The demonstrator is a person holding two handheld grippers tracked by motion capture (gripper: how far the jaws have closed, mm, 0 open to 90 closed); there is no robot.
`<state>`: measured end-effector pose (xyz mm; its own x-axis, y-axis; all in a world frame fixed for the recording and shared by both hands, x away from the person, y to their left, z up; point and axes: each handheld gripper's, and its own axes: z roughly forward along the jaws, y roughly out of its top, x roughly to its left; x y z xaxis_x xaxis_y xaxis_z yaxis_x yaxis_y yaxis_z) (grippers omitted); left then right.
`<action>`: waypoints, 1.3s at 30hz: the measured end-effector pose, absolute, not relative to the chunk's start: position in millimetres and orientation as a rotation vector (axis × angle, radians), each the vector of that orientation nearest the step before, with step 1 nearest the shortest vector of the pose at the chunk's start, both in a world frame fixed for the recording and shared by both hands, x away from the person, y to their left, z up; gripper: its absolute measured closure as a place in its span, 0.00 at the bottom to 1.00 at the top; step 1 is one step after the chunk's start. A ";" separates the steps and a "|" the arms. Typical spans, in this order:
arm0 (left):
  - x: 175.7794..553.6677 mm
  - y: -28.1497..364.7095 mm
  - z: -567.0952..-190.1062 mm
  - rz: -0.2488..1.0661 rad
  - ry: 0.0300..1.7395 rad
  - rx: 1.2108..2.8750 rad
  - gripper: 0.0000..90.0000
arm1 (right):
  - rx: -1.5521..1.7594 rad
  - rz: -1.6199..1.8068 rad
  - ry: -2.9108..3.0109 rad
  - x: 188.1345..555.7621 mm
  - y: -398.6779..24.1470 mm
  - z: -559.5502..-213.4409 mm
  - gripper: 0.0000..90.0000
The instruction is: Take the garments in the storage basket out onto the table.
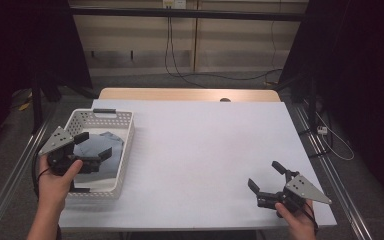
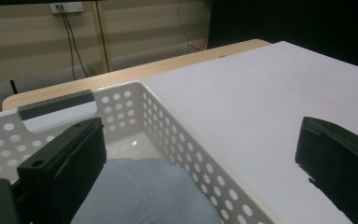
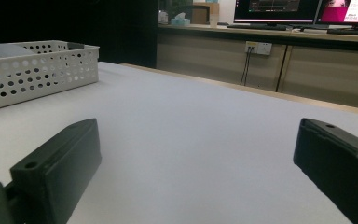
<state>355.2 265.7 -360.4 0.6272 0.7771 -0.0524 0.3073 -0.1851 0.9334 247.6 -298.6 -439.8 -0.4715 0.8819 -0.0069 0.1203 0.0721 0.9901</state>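
Left tongs spread wide, hovering over blue cloth inside white perforated basket (bench's left side). Right tongs open too, empty, low over bare bench.

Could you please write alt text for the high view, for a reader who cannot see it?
The left gripper, jaws open, hovers over a white perforated basket holding blue cloth. The right gripper, also open, sits low at the white table's near right corner.
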 end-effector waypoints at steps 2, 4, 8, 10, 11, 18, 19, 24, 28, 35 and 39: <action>356.9 267.7 -361.0 0.533 0.900 1.762 0.02 | 1.005 1.462 1.689 247.6 -298.6 -439.8 0.00; 358.4 268.8 -361.3 0.536 0.903 1.768 0.02 | 1.004 1.461 1.690 247.8 -298.6 -439.9 0.00; 361.5 270.4 -360.9 0.544 0.904 1.784 0.02 | 1.006 1.461 1.692 247.9 -298.4 -439.9 0.00; 362.9 271.2 -360.2 0.546 0.910 1.783 0.02 | 1.005 1.462 1.690 247.9 -298.5 -439.8 0.00; 363.8 271.9 -359.5 0.551 0.910 1.786 0.02 | 1.003 1.463 1.690 247.9 -298.5 -439.8 0.00; 366.8 276.3 -356.2 0.550 0.924 1.801 0.02 | 1.002 1.464 1.687 247.4 -298.9 -439.3 0.00; 367.3 276.5 -356.1 0.549 0.927 1.799 0.02 | 1.002 1.465 1.688 247.3 -298.9 -439.2 0.00; 370.5 279.4 -353.5 0.558 0.932 1.815 0.02 | 0.999 1.466 1.689 246.7 -298.4 -439.0 0.00; 374.1 282.4 -352.5 0.563 0.941 1.836 0.02 | 1.000 1.466 1.690 246.9 -298.5 -439.3 0.00; 381.0 285.9 -352.5 0.554 0.962 1.877 0.03 | 0.999 1.465 1.691 247.0 -298.1 -439.3 0.00; 383.0 285.3 -352.7 0.551 0.949 1.899 0.03 | 0.999 1.466 1.692 246.8 -297.9 -439.2 0.00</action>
